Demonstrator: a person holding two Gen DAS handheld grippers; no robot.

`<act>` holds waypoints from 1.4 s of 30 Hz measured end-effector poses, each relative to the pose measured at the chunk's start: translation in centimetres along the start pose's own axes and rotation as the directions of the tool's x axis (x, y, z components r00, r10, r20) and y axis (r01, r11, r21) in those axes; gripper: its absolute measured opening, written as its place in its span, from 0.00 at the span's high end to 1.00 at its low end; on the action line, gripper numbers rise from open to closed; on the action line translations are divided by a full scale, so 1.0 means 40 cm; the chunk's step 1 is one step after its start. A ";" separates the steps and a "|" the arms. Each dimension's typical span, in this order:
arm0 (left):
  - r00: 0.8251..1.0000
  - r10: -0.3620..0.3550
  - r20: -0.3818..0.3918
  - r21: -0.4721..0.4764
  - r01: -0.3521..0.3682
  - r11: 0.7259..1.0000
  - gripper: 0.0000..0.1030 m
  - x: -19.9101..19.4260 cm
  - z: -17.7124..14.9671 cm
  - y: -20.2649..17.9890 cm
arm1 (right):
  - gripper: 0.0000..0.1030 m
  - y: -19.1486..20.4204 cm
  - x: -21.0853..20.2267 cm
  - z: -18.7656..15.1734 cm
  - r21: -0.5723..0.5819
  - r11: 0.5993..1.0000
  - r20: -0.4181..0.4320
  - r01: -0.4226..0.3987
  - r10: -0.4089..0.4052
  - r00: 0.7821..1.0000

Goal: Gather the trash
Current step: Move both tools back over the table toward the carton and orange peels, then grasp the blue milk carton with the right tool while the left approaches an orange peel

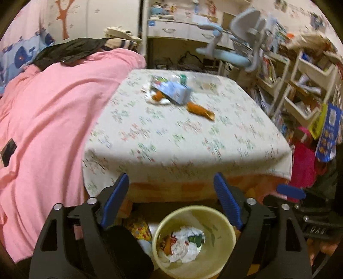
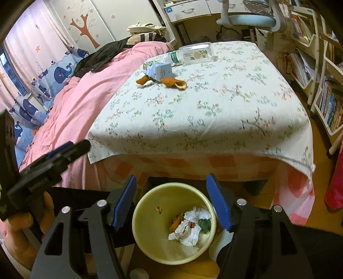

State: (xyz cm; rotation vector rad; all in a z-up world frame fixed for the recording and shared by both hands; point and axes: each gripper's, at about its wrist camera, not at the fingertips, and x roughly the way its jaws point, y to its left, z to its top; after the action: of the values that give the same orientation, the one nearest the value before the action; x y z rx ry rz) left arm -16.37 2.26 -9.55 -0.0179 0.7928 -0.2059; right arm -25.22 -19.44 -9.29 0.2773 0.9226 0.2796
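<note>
A yellow bin (image 1: pixel 223 253) (image 2: pixel 148 249) stands on the floor below the table's near edge, with crumpled paper (image 1: pixel 184 244) (image 2: pixel 190 227) and scraps inside. On the floral tablecloth (image 2: pixel 214 107) (image 1: pixel 182 139) at the far side lie a small carton (image 2: pixel 160 72) (image 1: pixel 175 91), orange peel pieces (image 2: pixel 173 82) (image 1: pixel 199 110), a white scrap (image 2: pixel 146 84) and a clear plastic bottle (image 2: pixel 193 54). My left gripper (image 1: pixel 171 201) is open and empty above the bin. My right gripper (image 2: pixel 171 202) is open and empty above the bin. The left gripper also shows in the right wrist view (image 2: pixel 70 148).
A bed with a pink quilt (image 1: pixel 47 120) (image 2: pixel 75 103) runs along the table's left. Shelves of books (image 2: pixel 325 96) (image 1: pixel 300 85) stand at the right. A desk and blue chair (image 1: pixel 231 55) (image 2: pixel 246 20) stand behind the table. Red cloth (image 1: pixel 304 165) hangs at the right.
</note>
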 end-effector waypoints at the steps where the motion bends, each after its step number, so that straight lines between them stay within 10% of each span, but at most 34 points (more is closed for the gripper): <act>1: 1.000 0.004 0.006 -0.015 -0.004 1.000 0.23 0.000 0.014 0.011 | 0.36 0.004 0.002 0.010 -0.009 1.000 0.000 -0.001 0.001 1.000; 26: 0.992 0.126 -0.013 -0.106 -0.127 0.986 0.22 0.230 0.332 0.184 | 0.31 0.078 0.348 0.517 -0.157 0.987 0.022 0.016 -0.013 1.000; 42: 0.991 0.113 -0.072 -0.031 -0.115 0.993 0.22 0.344 0.386 0.181 | 0.49 0.077 0.459 0.584 -0.198 0.979 -0.054 -0.044 0.034 0.998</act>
State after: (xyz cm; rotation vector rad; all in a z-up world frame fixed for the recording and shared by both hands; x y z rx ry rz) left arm 5.26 5.78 -9.09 0.0018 0.8646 -0.0846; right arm 3.90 -12.78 -8.40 0.1042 0.9320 0.4137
